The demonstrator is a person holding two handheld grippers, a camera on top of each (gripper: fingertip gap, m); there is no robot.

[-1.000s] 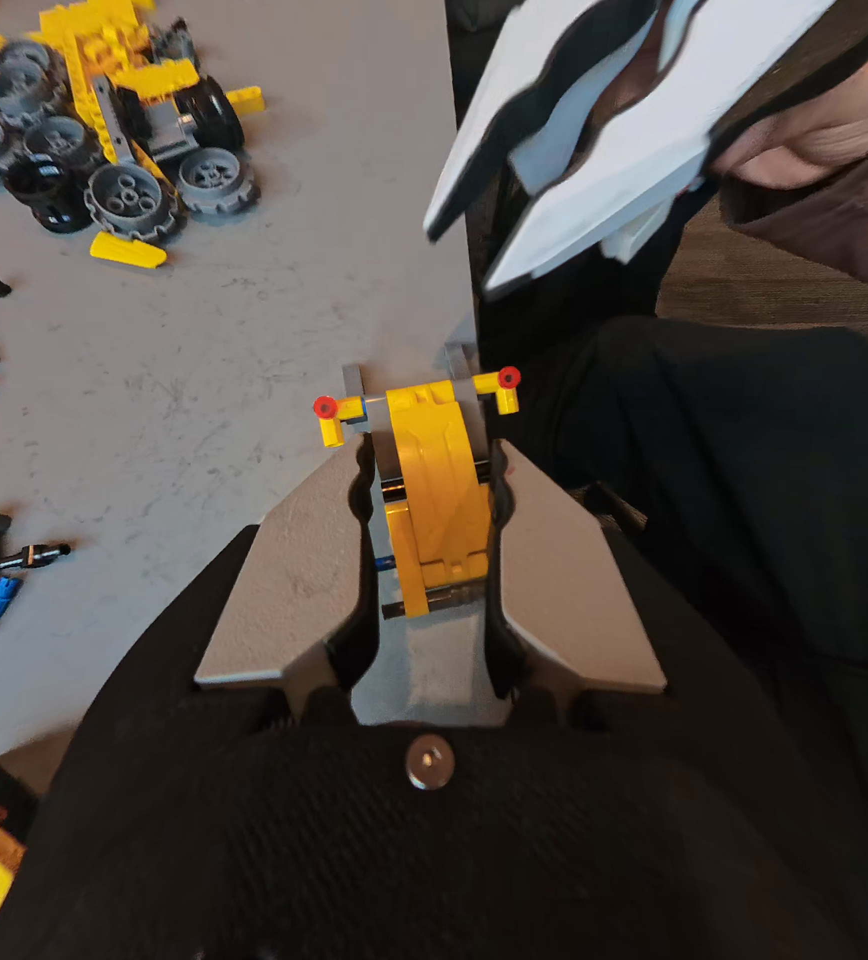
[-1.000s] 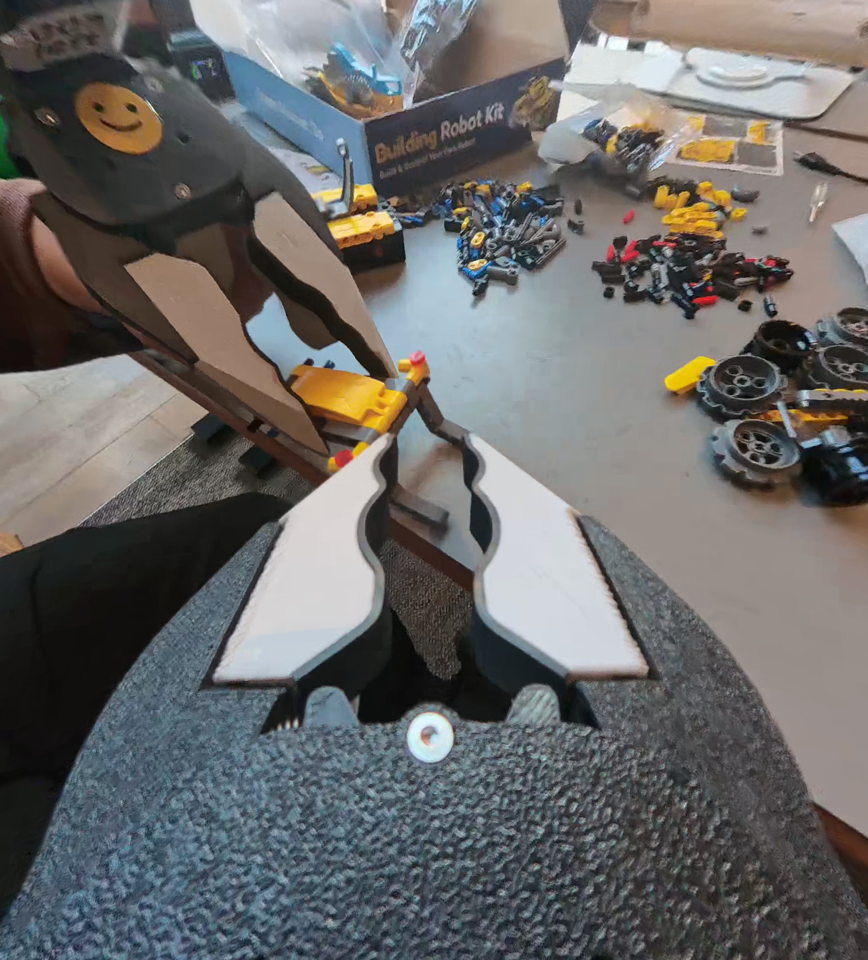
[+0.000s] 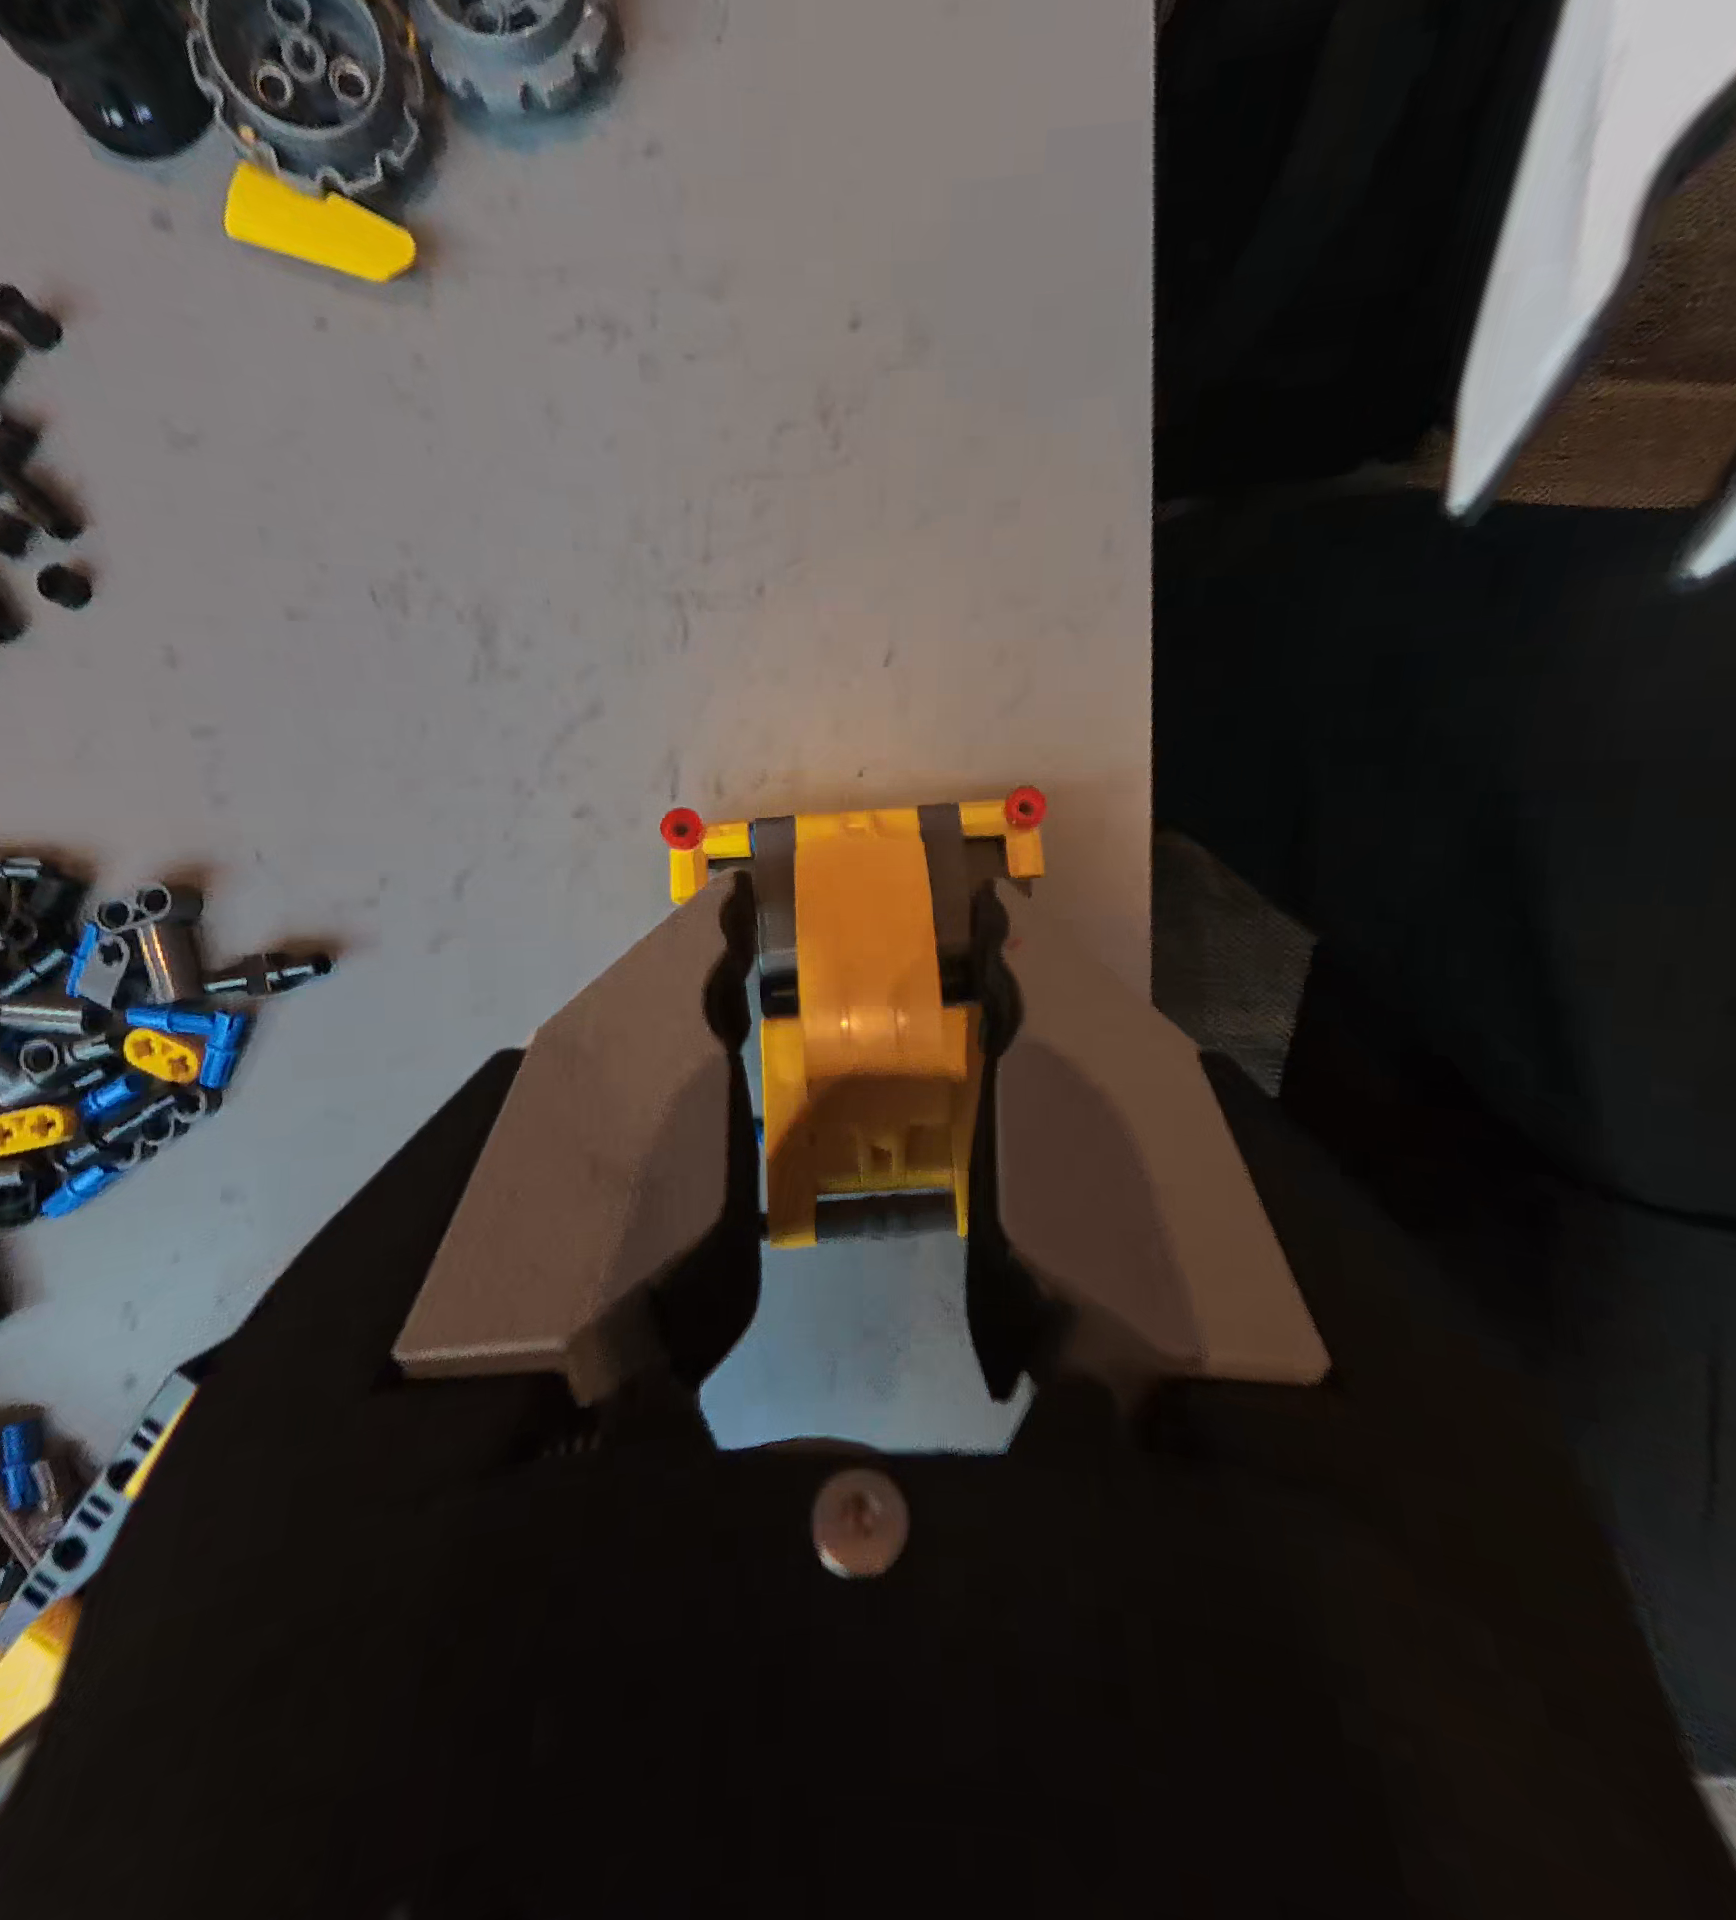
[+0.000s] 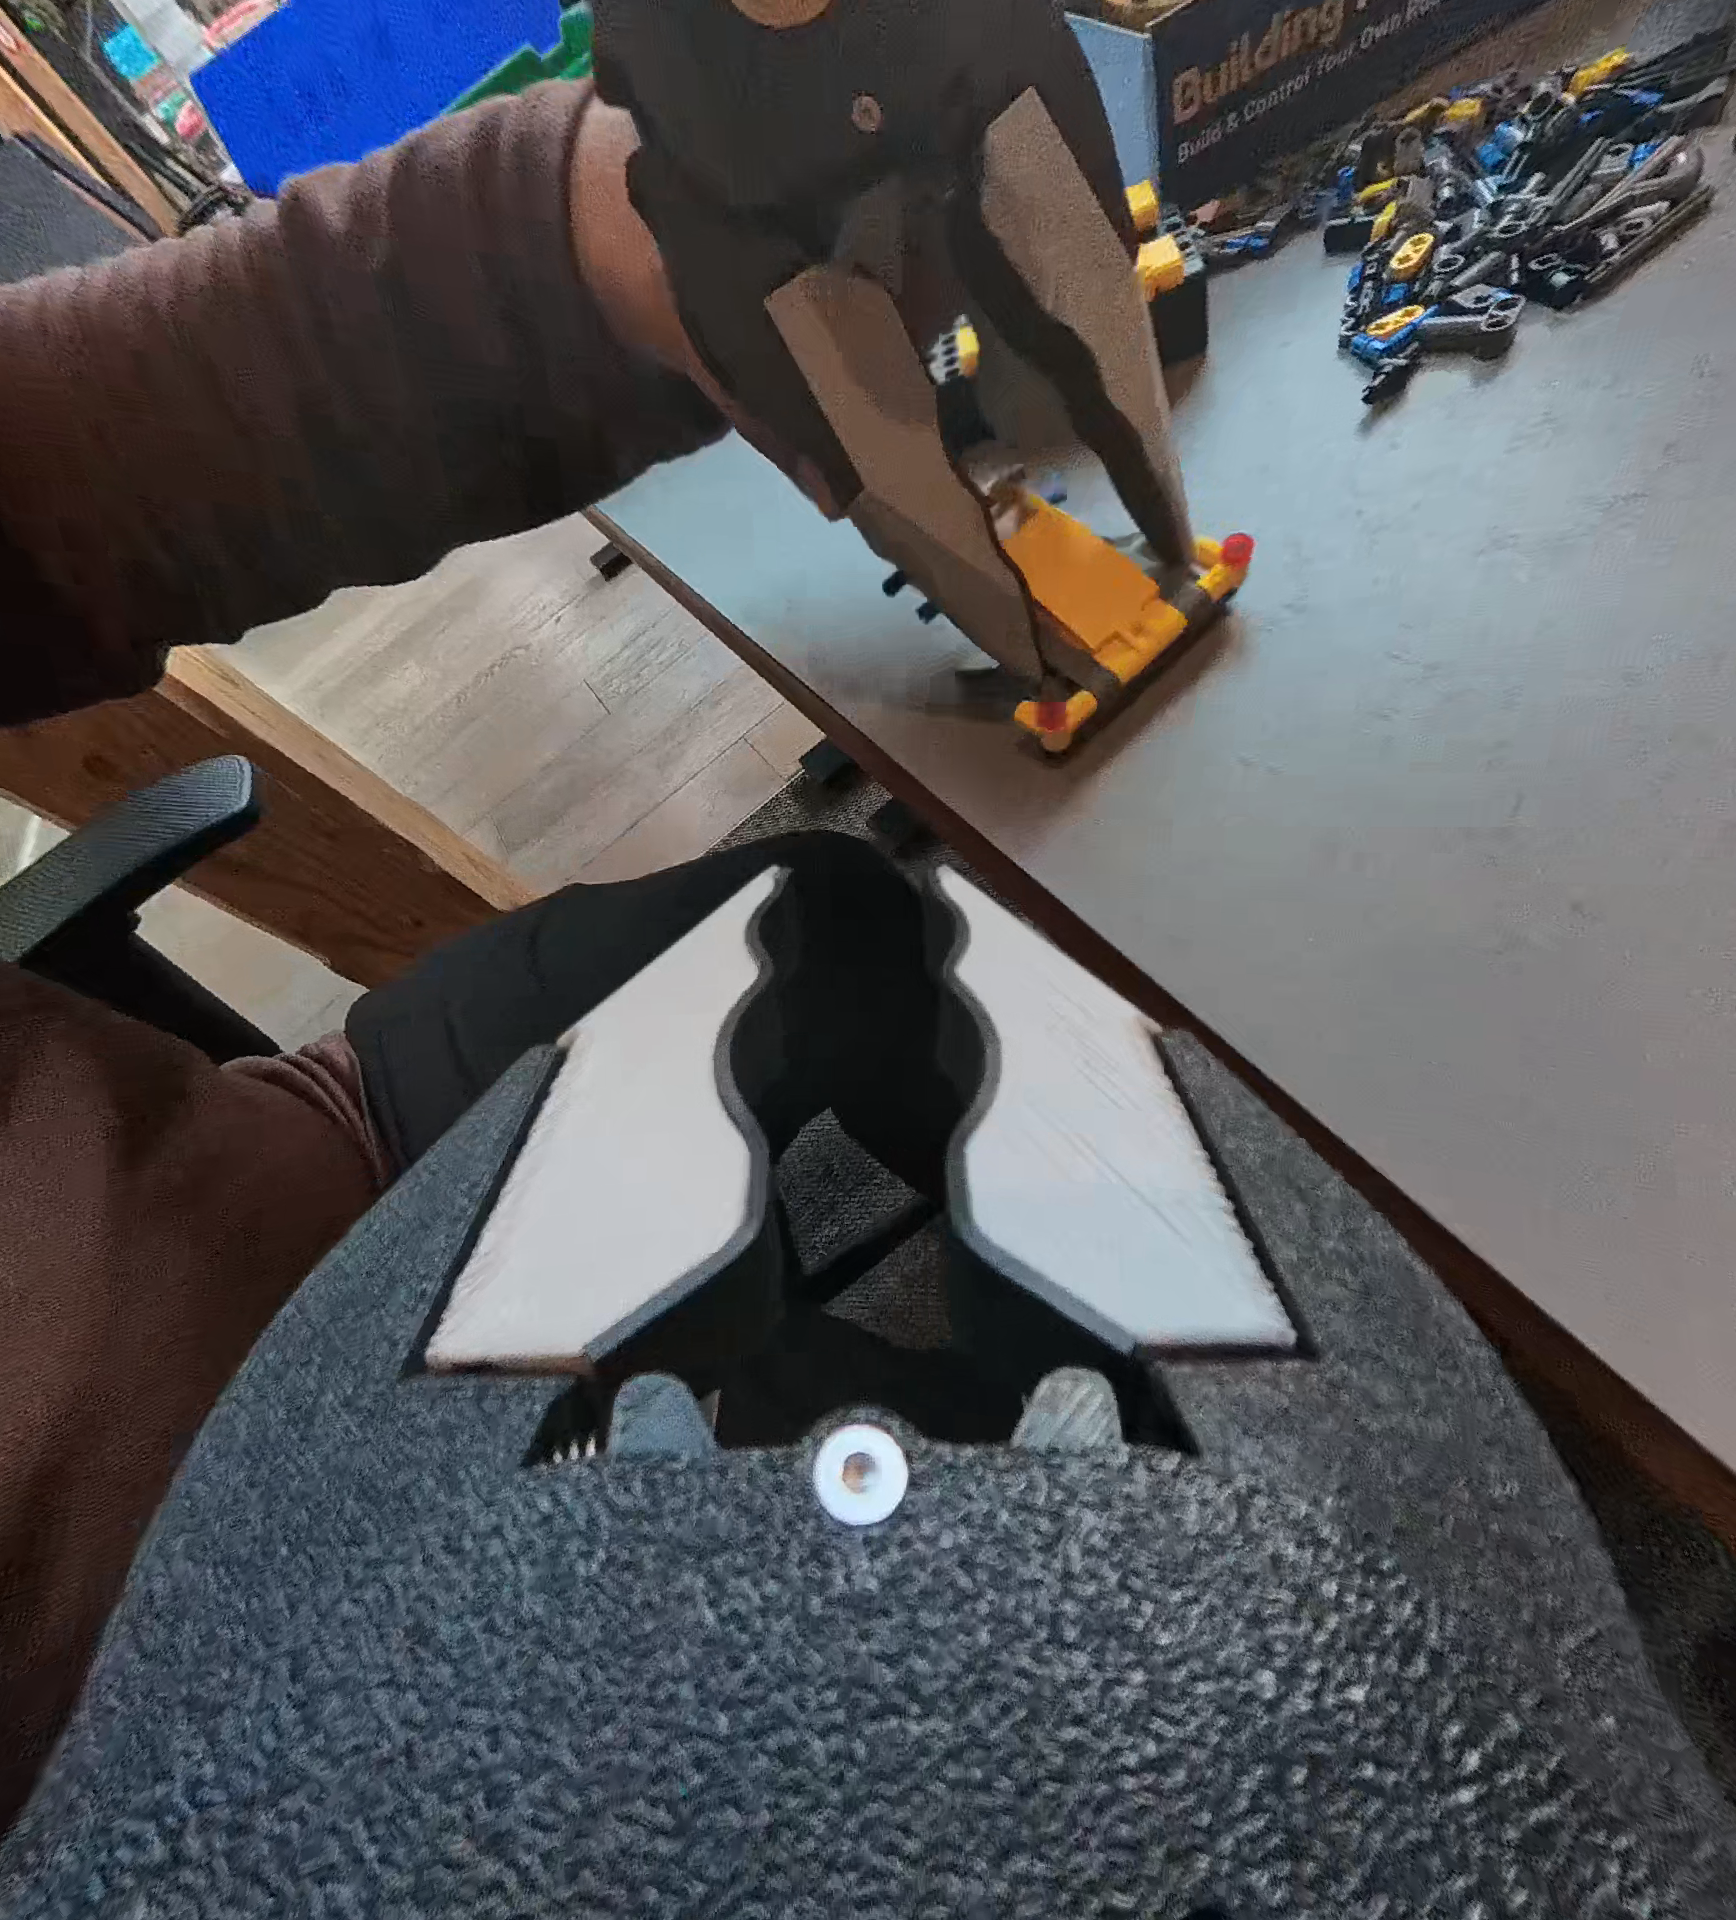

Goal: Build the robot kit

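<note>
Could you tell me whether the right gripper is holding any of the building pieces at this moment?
No, the right gripper hangs open and empty beside the grey table, off its edge, with only dark clothing and carpet visible between its white fingers.

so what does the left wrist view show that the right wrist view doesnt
Only the left wrist view: grey wheels and a loose yellow piece at the top of the table.
Only the right wrist view: a printed box, a chair armrest, a brown sleeve.
Both: the left tongs shut on the yellow model, the open right tongs, the grey table.
</note>
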